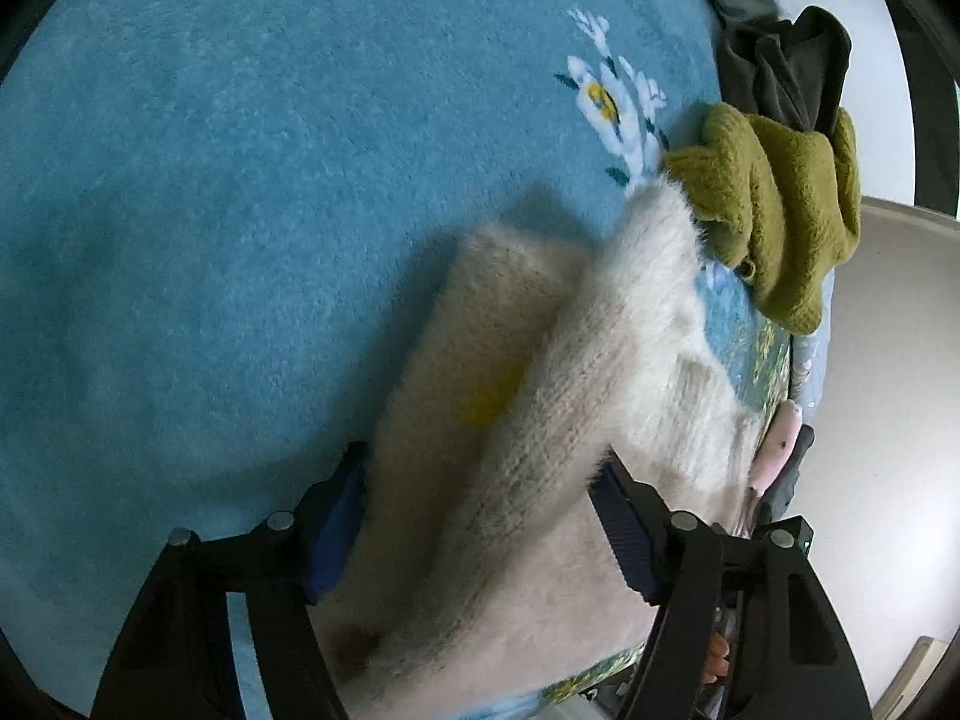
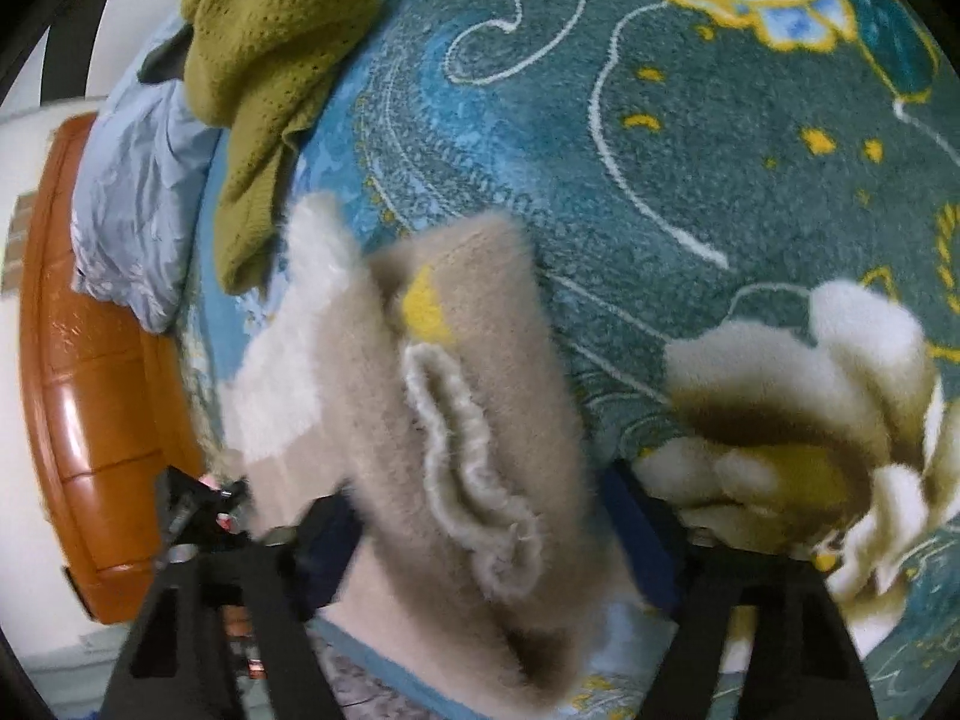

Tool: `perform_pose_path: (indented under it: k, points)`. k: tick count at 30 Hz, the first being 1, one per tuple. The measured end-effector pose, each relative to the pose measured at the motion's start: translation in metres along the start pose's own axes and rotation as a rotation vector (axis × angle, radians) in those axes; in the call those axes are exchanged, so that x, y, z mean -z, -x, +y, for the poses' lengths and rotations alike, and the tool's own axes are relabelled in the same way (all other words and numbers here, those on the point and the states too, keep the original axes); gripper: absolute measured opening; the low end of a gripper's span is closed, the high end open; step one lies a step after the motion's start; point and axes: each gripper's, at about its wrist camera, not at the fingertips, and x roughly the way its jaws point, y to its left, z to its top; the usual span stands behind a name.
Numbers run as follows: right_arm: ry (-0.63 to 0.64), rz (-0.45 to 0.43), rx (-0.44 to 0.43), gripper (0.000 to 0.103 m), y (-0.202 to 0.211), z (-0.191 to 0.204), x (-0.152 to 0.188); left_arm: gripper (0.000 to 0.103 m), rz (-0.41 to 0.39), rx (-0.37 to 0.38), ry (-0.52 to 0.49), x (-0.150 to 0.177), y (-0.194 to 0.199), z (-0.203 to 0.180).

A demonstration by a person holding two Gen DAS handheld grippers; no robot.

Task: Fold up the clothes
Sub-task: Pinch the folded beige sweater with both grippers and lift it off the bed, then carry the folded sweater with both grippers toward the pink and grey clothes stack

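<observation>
A fuzzy beige and white sweater [image 1: 528, 420] with a yellow patch lies bunched on the blue blanket [image 1: 240, 180]. It passes between the fingers of my left gripper [image 1: 480, 516], whose jaws stand wide apart around thick folds of it. The same sweater [image 2: 456, 420] fills the gap of my right gripper [image 2: 480, 540], with its ribbed cuff or hem showing. The right fingertips are hidden under the fabric. Both grippers appear to hold the sweater a little above the blanket.
An olive green knit garment [image 1: 774, 210] lies just beyond the sweater, also in the right wrist view [image 2: 270, 60]. A dark garment [image 1: 786, 72] and a light blue one [image 2: 138, 198] lie behind it. An orange wooden bed edge [image 2: 78, 360] runs at the left.
</observation>
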Motion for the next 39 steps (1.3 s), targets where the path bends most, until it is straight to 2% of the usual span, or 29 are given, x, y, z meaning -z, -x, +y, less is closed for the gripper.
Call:
perform_pose_path:
  k: [3,9,12,23,31,35,39]
  points:
    - [-0.01,-0.002,0.007,0.063,-0.001,0.005,0.001,0.058,-0.023,-0.009,0.014,0.007,0.002,0.001]
    - [0.027,-0.022,0.063,0.043,0.007,0.026,0.007,0.034,-0.079,-0.071,-0.028,0.027,0.016,-0.012]
    - [0.038,-0.033,0.062,0.038,0.019,0.038,0.013,0.03,-0.099,-0.072,-0.036,0.04,0.028,-0.02]
    - [0.091,-0.158,0.035,0.035,0.087,0.101,0.055,0.026,-0.148,-0.044,-0.188,0.084,0.109,-0.058]
    - [0.117,-0.282,-0.017,0.035,0.163,0.13,0.1,0.026,-0.218,0.004,-0.336,0.113,0.173,-0.103]
    - [0.126,-0.339,-0.038,0.035,0.193,0.138,0.114,0.026,-0.245,0.03,-0.417,0.124,0.193,-0.134]
    - [0.127,-0.409,-0.061,0.035,0.229,0.139,0.124,0.026,-0.255,0.047,-0.489,0.134,0.197,-0.169]
